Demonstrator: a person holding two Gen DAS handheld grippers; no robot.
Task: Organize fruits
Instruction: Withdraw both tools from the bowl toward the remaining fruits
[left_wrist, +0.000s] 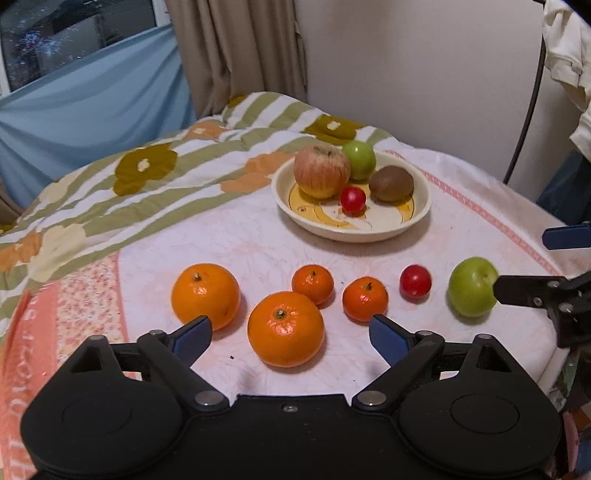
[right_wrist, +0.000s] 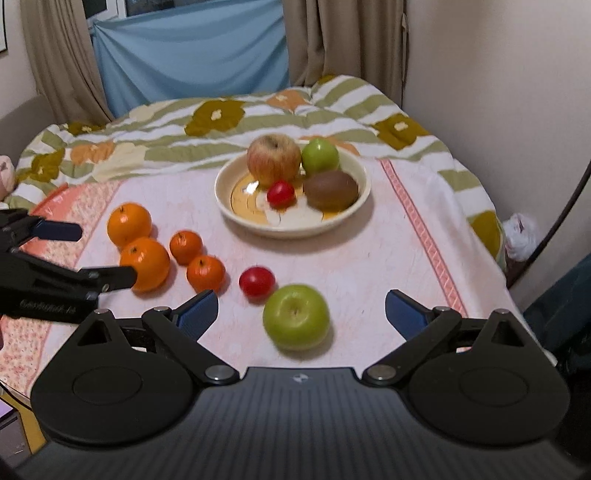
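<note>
The left tongs (left_wrist: 290, 334) were spread wide around a large orange (left_wrist: 285, 328), whose stem pointed up. The right tongs (right_wrist: 300, 310) were also spread, with a green apple (right_wrist: 296, 316) between them, its stem dimple facing up. On the surface (right_wrist: 369, 266) lay four oranges, one red fruit (right_wrist: 257, 282) and this apple. The bowl (right_wrist: 291, 225) behind held five fruits; the kiwi (right_wrist: 331, 190) lay with its long axis sideways.

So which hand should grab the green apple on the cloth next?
Probably the right. The right gripper is open, with the loose green apple just ahead between its fingers. The left gripper faces the big orange instead.
</note>
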